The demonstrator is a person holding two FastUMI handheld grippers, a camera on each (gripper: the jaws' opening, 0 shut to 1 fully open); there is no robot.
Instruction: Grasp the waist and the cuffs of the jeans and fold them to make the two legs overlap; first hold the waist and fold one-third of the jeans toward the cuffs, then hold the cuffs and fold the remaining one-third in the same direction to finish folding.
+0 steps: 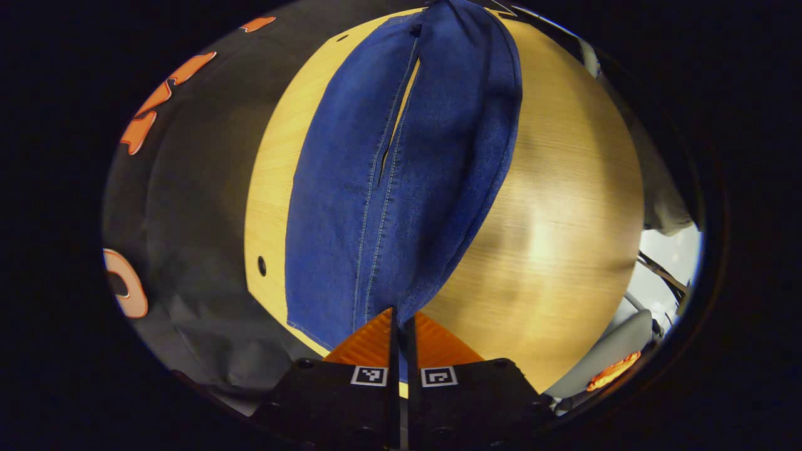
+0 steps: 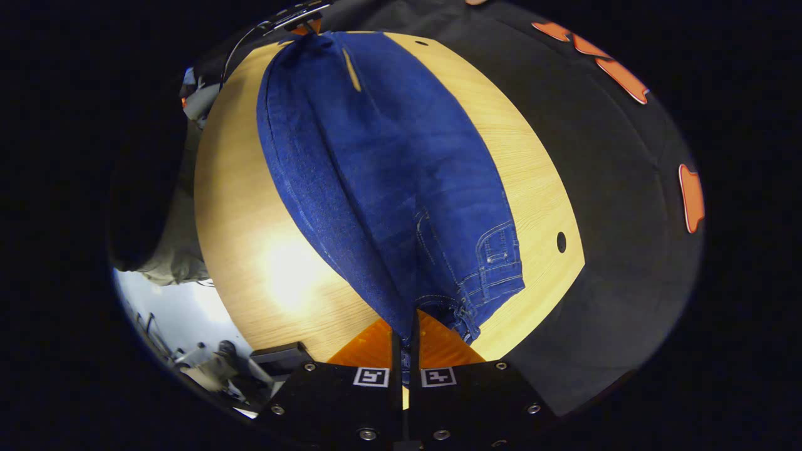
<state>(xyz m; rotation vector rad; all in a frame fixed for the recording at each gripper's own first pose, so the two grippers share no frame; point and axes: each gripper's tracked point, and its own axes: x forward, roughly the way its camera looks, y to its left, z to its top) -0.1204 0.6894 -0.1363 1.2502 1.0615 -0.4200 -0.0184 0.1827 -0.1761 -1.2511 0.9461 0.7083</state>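
Observation:
Dark blue jeans (image 1: 401,169) lie stretched along a light wooden table (image 1: 564,207), one half lifted and draped over the other. In the left gripper view my left gripper (image 1: 401,316) is shut on the cuff end, the two legs running away from it with a narrow gap between them. In the right gripper view my right gripper (image 2: 407,319) is shut on the waist of the jeans (image 2: 388,175), with the belt loops and a pocket just to its right. Far off in that view, the left gripper (image 2: 307,22) holds the cuff end.
Black cloth (image 1: 188,207) hangs along one long side of the table. The table has a small round hole (image 2: 561,242) near its edge. Beyond the other long edge are a pale floor (image 2: 169,300), grey fabric (image 2: 172,250) and some equipment.

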